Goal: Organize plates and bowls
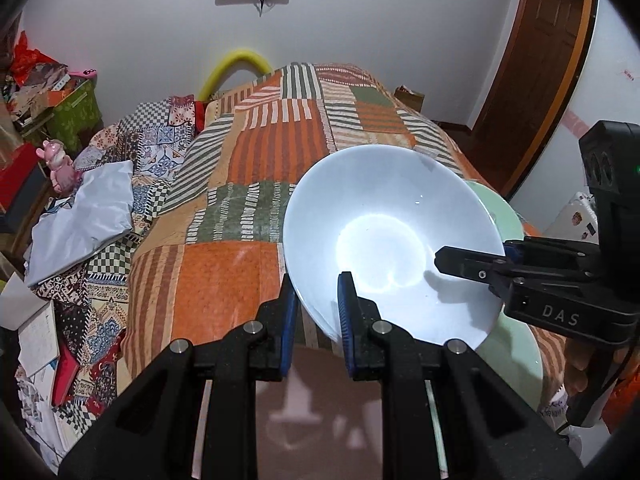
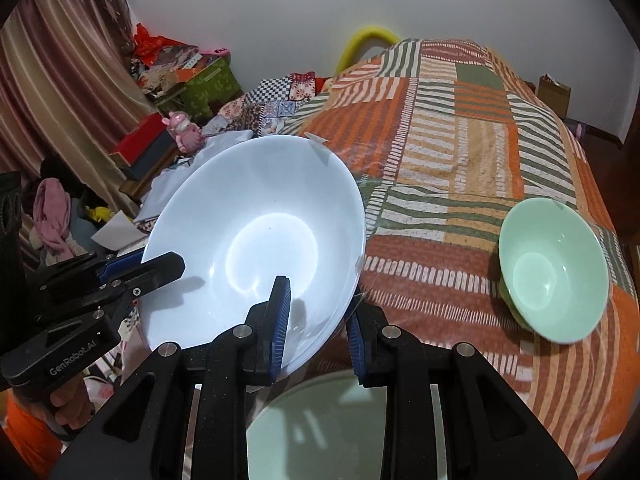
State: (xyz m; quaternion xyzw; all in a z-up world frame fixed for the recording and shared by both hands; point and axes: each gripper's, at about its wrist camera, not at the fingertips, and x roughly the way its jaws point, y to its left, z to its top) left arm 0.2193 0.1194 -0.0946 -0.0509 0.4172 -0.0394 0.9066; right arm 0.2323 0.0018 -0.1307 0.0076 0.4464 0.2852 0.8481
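Note:
A large white bowl (image 1: 384,240) (image 2: 256,240) is held tilted above the patchwork bed. My left gripper (image 1: 318,312) is shut on its near rim, one finger inside and one outside. My right gripper (image 2: 316,320) is shut on the rim's opposite side; it enters the left wrist view from the right, its finger (image 1: 468,260) inside the bowl. A pale green bowl (image 2: 554,268) sits on the bed to the right. A pale green plate (image 2: 344,428) lies below the right gripper, also in the left wrist view (image 1: 516,344) behind the white bowl.
The orange and green patchwork bedspread (image 1: 256,184) covers the bed. Clutter, boxes and a pink toy (image 1: 60,168) lie on the floor at the left. A wooden door (image 1: 532,68) stands at the right. A brown paper bag (image 2: 554,92) sits past the bed.

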